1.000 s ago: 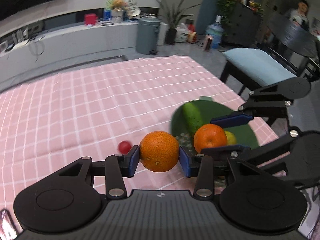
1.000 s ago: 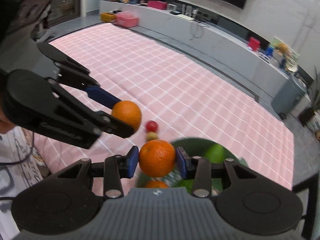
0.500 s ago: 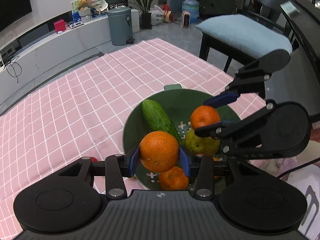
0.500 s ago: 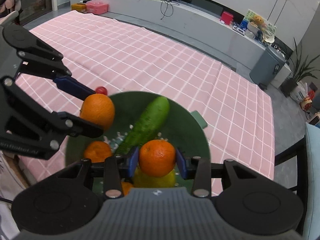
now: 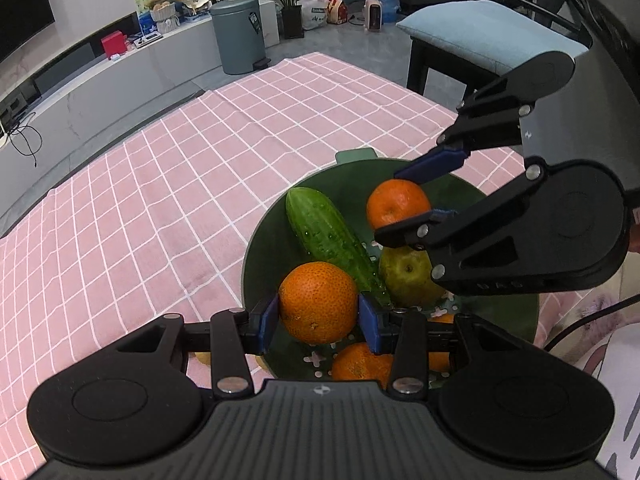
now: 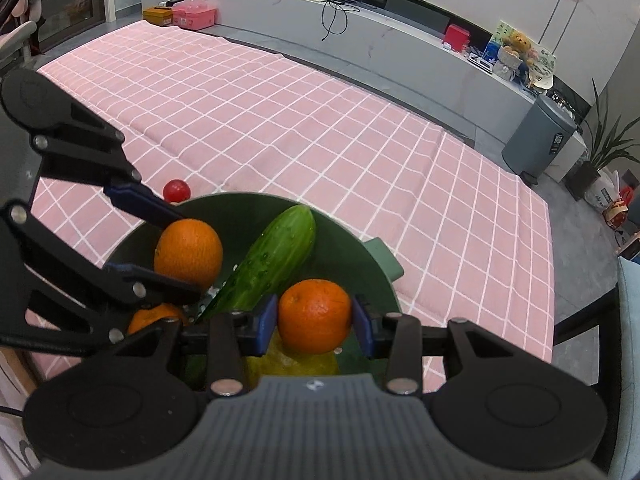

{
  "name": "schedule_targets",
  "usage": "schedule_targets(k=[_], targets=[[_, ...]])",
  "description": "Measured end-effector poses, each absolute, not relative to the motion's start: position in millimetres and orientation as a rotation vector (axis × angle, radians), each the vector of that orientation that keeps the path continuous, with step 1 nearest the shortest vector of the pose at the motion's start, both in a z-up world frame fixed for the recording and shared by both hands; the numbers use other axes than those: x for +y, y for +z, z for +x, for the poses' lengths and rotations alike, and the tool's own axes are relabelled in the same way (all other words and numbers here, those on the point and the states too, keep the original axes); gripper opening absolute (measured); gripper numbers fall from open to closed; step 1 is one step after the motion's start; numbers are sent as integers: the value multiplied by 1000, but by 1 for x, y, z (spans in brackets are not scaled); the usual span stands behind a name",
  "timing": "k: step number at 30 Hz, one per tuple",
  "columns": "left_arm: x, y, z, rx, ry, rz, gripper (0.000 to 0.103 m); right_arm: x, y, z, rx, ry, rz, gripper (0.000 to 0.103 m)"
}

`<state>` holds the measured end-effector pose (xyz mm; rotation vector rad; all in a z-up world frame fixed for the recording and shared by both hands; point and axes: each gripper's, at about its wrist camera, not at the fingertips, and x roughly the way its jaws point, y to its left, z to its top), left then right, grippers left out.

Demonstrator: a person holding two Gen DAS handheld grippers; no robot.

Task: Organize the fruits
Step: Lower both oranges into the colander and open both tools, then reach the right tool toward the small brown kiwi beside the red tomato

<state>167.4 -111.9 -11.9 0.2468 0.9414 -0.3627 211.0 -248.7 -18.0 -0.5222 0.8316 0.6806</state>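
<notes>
I have my left tool (image 5: 318, 317) clamped on one orange (image 5: 318, 302) and my right tool (image 6: 314, 323) clamped on another orange (image 6: 315, 316), both above the green bowl (image 5: 256, 264) at the bench's near corner.

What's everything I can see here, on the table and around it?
Oranges: at least four, orange; one in each tool, two low in the bowl.
Cucumber: one, green, leaning inside the bowl.
Pear-like fruit: one, yellow-green, in the bowl.
Bowl: one, dark green, perforated, on the cloth.
Small round fruit: one, red, on the cloth beside the bowl.
Tablecloth: one, pink with white checks.
Bin: one, grey, on the floor beyond the table.
Stool: one, pale blue cushion, beside the table.
Left tool: black, blue pads, shut on an orange.
Right tool: same, shut on an orange.
</notes>
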Motion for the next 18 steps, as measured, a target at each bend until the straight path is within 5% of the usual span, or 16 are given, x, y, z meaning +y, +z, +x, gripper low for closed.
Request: schedule_targets(k=[18], targets=[[-96, -22, 172, 976, -389, 168, 53, -240, -20, 222, 859, 675, -507, 42]])
